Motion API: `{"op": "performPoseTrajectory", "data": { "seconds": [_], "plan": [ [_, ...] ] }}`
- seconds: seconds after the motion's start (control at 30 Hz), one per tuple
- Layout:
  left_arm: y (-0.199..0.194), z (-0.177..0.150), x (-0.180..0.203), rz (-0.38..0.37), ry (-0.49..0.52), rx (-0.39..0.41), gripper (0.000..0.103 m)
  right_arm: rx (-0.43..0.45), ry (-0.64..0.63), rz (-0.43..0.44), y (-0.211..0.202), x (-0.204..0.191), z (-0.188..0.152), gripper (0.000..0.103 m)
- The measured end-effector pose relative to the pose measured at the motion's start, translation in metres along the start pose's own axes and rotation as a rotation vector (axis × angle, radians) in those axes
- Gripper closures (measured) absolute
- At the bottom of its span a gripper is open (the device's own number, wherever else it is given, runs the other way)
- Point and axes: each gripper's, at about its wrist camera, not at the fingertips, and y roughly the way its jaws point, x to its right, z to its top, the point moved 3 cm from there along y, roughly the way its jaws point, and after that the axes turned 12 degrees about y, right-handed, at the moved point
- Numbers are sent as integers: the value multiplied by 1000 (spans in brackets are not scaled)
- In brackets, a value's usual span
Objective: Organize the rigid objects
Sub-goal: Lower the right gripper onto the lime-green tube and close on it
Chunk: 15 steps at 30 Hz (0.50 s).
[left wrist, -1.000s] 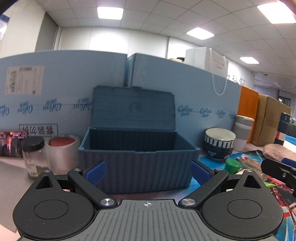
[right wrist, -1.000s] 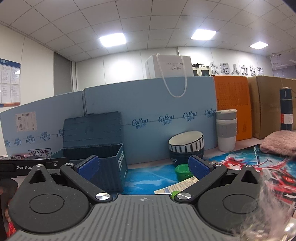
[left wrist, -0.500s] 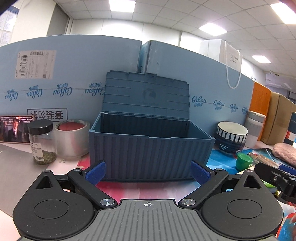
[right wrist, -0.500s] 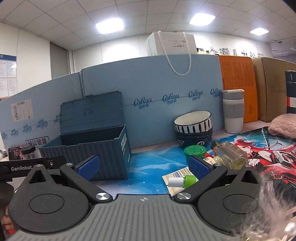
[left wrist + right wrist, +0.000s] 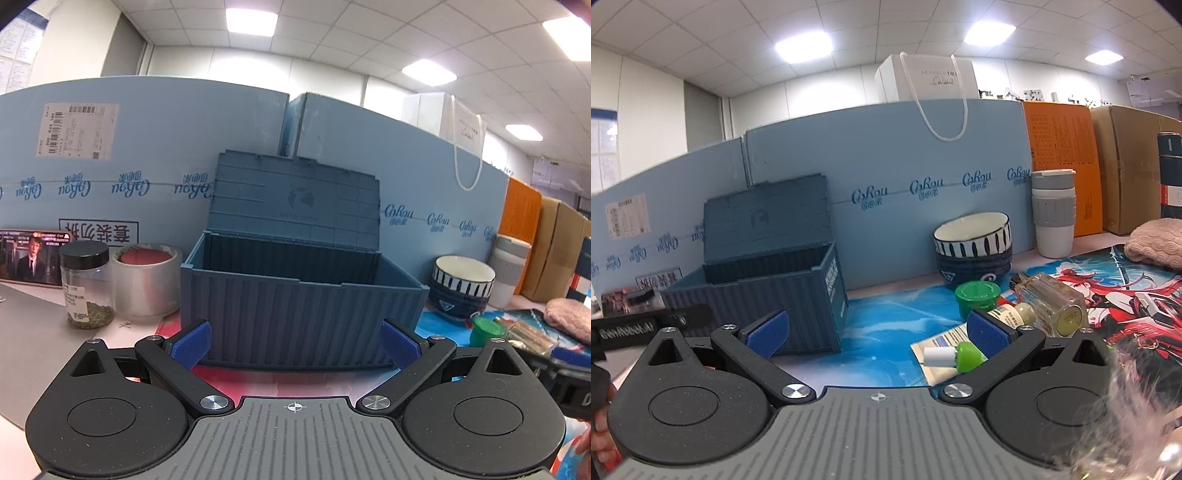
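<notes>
A dark blue container-style box (image 5: 295, 306) stands straight ahead in the left wrist view with its lid propped up behind it; the inside is hidden. My left gripper (image 5: 295, 341) is open and holds nothing, just in front of the box's front wall. In the right wrist view the same box (image 5: 768, 295) sits at the left. My right gripper (image 5: 877, 332) is open and holds nothing. Just ahead of its right finger lie a green-capped small bottle (image 5: 955, 356), a green lid (image 5: 977, 295), a clear glass bottle (image 5: 1049, 302) on its side and a small white-labelled bottle (image 5: 1012, 315).
Left of the box stand a glass jar with a black lid (image 5: 86, 286), a silver tape roll (image 5: 146, 282) and a phone (image 5: 31, 256). Stacked striped bowls (image 5: 973, 247), a grey-sleeved cup (image 5: 1054, 214), a pink cloth (image 5: 1158, 240) and blue foam boards (image 5: 923, 177) line the back.
Both cameras have tipped downward and drawn closer to the table. The small bottles and the leaflet have come into the right wrist view. Both grippers have stayed open.
</notes>
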Motion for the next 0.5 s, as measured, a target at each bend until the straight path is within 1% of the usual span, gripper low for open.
{"op": "performPoseTrajectory", "data": {
  "seconds": [0.07, 0.27, 0.37, 0.43, 0.5],
  "plan": [
    [-2, 0, 2, -19, 4, 19, 4, -26, -23, -16, 0, 5, -1, 0],
    [1, -3, 12, -76, 42, -7, 4, -113, -143, -45, -8, 22, -3, 0],
    [-1, -4, 16, -90, 57, 3, 4, -131, -187, -69, -7, 33, -4, 0],
    [-2, -4, 18, -97, 65, 8, 4, -138, -246, -96, -4, 39, -2, 0],
    [-3, -5, 19, -104, 71, 9, 4, -148, -312, -104, 2, 45, 1, 2]
  ]
}}
